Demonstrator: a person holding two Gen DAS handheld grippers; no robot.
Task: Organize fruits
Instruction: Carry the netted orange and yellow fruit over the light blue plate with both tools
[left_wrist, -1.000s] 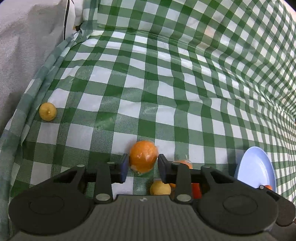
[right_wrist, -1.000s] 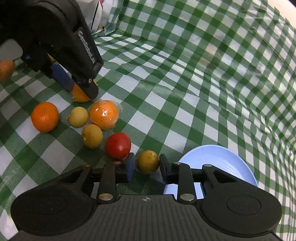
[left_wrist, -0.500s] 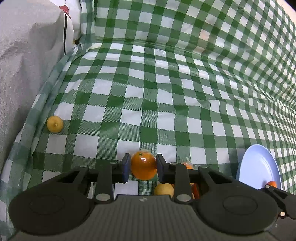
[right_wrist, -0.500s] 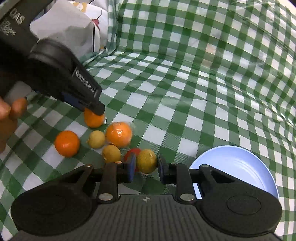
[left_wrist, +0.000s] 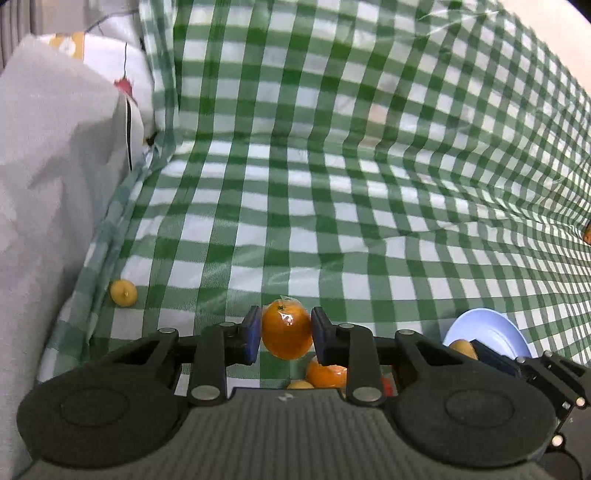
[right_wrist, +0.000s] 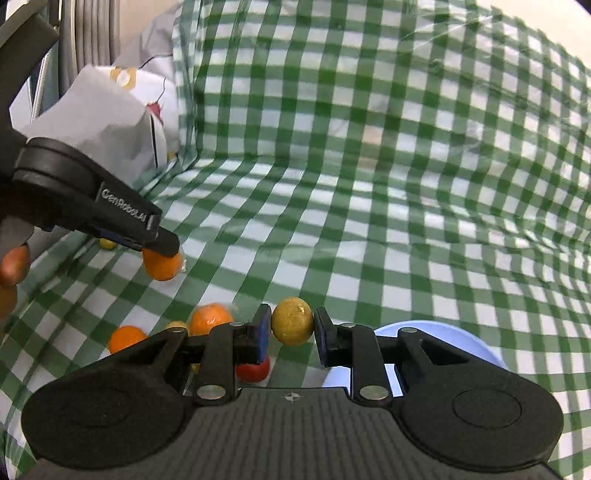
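Two fruits were off the cloth at once, one in each gripper, where a second earlier both sat on it.

Left gripper (left_wrist: 284, 338) had narrowed slightly over that second and its fingers (left_wrist: 251, 334) were clamped on a plastic-wrapped orange (left_wrist: 287, 330), now raised clear of the green checked cloth (left_wrist: 332, 221). Right gripper (right_wrist: 291, 332) kept its close grip on a yellow-green fruit (right_wrist: 293, 321), also lifted, with the pale blue plate (right_wrist: 476, 347) just beside it to the right. Remaining fruits, the loose orange (right_wrist: 127, 338) and the red one (right_wrist: 255, 371) among them, lay clustered low on the cloth; a small yellow fruit (left_wrist: 123, 292) sat well apart at the cloth's left edge. Judgement: pick-up was done for both, so transfer to the plate was likely the next step.
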